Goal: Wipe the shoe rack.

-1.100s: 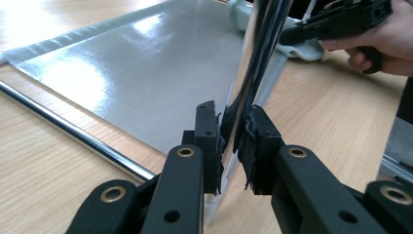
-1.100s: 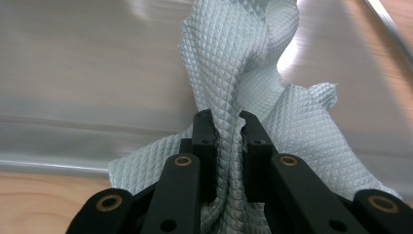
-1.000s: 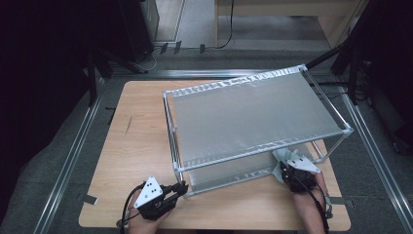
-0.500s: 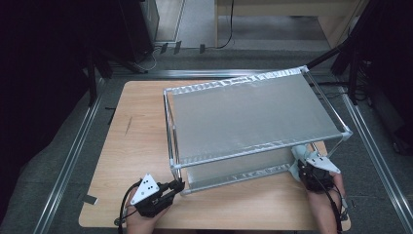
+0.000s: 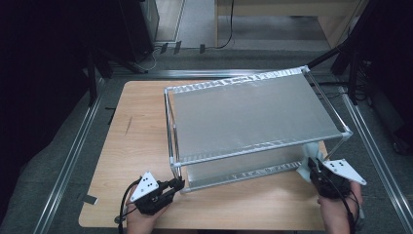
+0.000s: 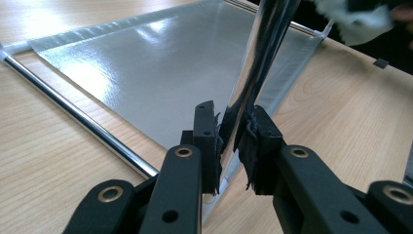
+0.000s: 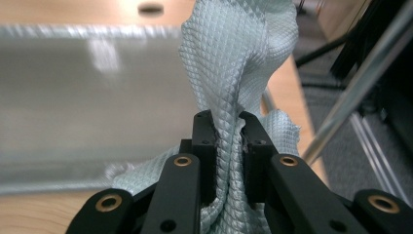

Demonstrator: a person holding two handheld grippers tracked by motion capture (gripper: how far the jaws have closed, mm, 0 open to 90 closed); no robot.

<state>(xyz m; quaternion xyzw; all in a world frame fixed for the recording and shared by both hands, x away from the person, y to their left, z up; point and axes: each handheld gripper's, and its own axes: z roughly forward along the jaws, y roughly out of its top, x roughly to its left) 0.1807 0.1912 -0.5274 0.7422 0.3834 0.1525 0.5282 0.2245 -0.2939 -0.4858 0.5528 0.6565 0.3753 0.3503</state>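
Judging by its sheen and thin tubing, the rack [image 5: 253, 117] is light but rigid: two flat metal shelves on slim chrome posts, standing on the desk [image 5: 141, 146] and taking up the centre and right of the high view. The polished posts look slippery, so a narrow pinch low on a post, near a corner joint, should hold better than one higher up, where the tube could slide or the frame could tip.

The left claw [image 5: 178, 184], at the lower left of the high view, is clenched on the rack's near left post [image 6: 248, 83]; the left gripper view has the chrome tube running up between the two black jaws, with the lower shelf [image 6: 160, 68] spreading away at the upper left. That grip reads as a steadying hold, and it sits low, close to the shelf corner.

The right claw [image 5: 311, 168], at the lower right of the high view, is clamped on a pale blue cloth [image 7: 234, 73], beside the rack's near right corner. The cloth is soft, limp and textured in a fine waffle weave; it bunches and folds around the jaws, so a pinch anywhere in its bulk holds it. It will drape and drag, not push, and probably needs pressing flat against the metal to wipe well.
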